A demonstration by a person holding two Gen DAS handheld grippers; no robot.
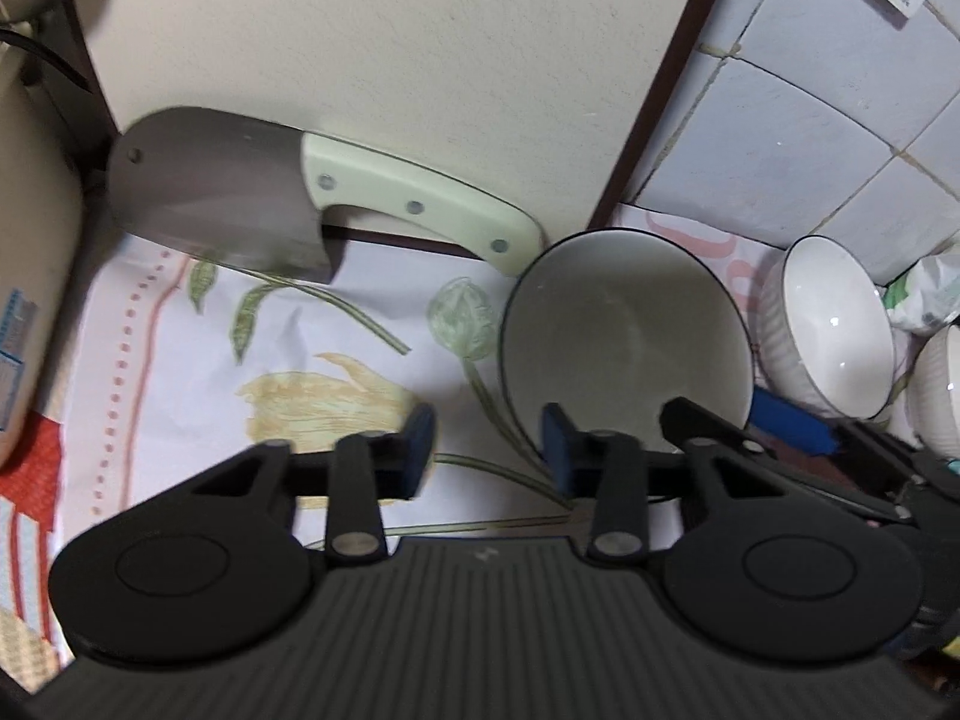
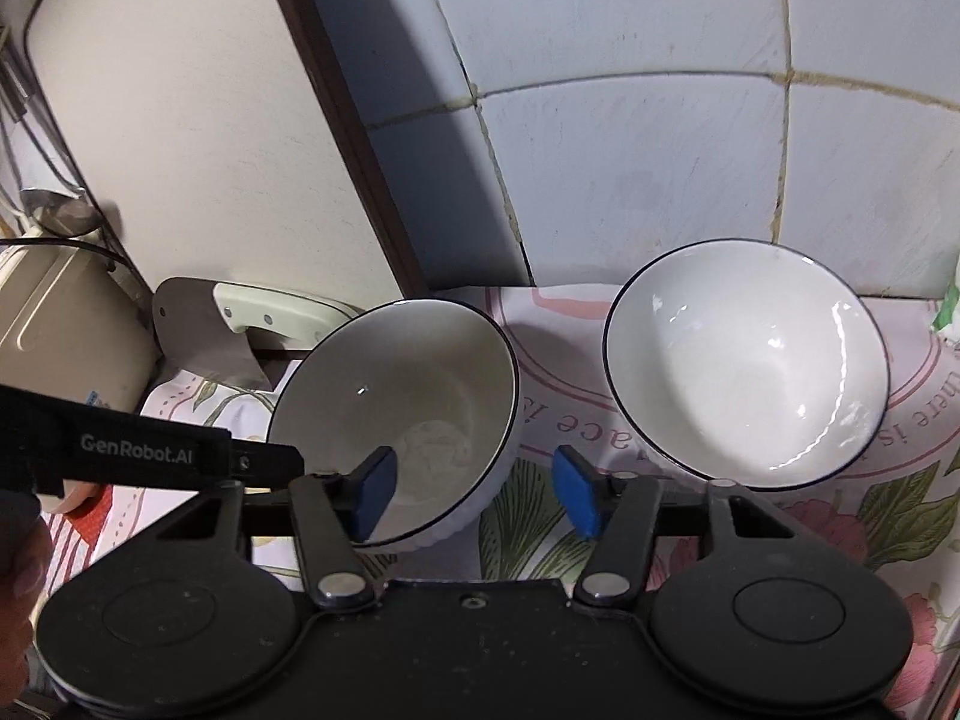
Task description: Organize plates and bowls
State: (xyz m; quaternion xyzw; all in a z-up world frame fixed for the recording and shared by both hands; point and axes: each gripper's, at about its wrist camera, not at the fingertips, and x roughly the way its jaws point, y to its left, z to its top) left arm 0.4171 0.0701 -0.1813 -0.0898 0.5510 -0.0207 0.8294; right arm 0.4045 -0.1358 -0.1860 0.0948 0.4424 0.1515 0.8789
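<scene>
Left wrist view: left gripper (image 1: 487, 450) jaws parted around near rim of tilted bowl (image 1: 624, 342), not pressing. Right gripper (image 2: 477, 489) jaws straddle same rim, grip unclear; cleaver (image 1: 222, 198) behind.

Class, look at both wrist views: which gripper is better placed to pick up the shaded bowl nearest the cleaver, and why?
Probably the right gripper: its jaws straddle the shaded bowl's near rim, one pad inside. The left gripper's jaws stand beside that bowl, over the cloth.

Cleaver blade (image 1: 210, 192) smearing with blur; third bowl (image 1: 939, 396) running off right edge; beige appliance (image 1: 30, 276) running off left edge; hand (image 2: 18, 570) barely showing.
</scene>
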